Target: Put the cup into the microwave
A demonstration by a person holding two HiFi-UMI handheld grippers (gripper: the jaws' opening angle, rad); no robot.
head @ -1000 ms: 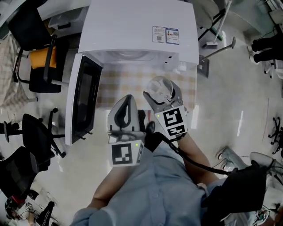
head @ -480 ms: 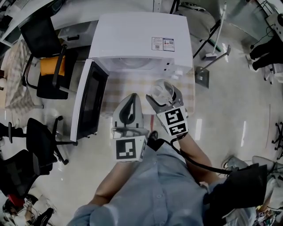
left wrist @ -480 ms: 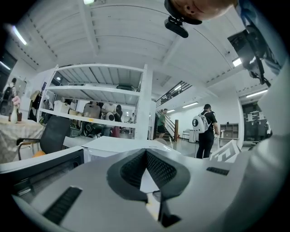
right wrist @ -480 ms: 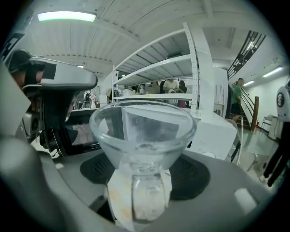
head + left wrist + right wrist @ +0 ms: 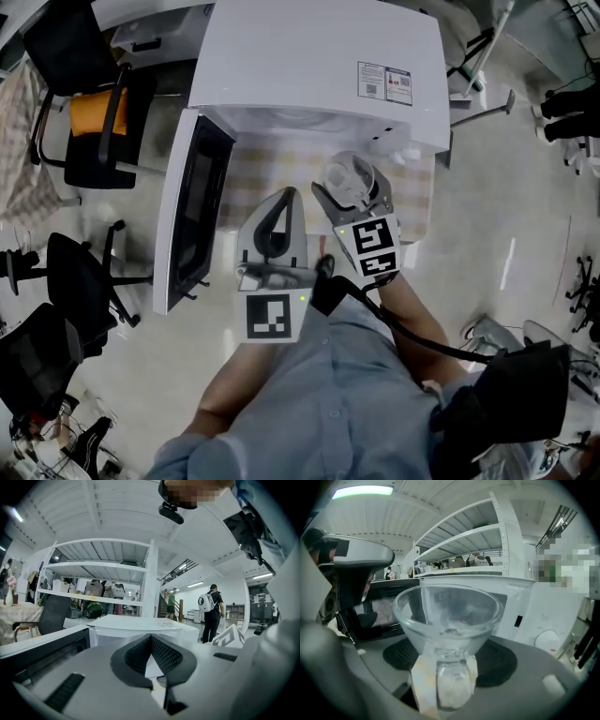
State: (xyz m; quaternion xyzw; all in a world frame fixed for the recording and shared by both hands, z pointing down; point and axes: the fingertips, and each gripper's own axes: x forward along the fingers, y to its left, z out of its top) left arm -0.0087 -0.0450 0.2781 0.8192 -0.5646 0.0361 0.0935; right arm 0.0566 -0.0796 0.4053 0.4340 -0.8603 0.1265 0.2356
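Observation:
A clear glass cup (image 5: 349,178) (image 5: 447,620) sits upright between the dark pads of my right gripper (image 5: 354,192) (image 5: 450,656), which is shut on it just in front of the white microwave (image 5: 319,56) (image 5: 511,606). The microwave's door (image 5: 192,211) (image 5: 379,611) stands swung open to the left, and the cavity is mostly hidden from above. My left gripper (image 5: 272,225) (image 5: 151,641) hovers beside the right one, between it and the door. Its tips meet and hold nothing.
The microwave stands on a table with a checked cloth (image 5: 258,169). Office chairs (image 5: 84,122) (image 5: 80,281) crowd the floor on the left. In the left gripper view, white shelving (image 5: 98,569) and a person with a backpack (image 5: 208,611) are far behind.
Both grippers have edged a little toward the microwave's front, the cup still held in the right one. The jaws have not changed.

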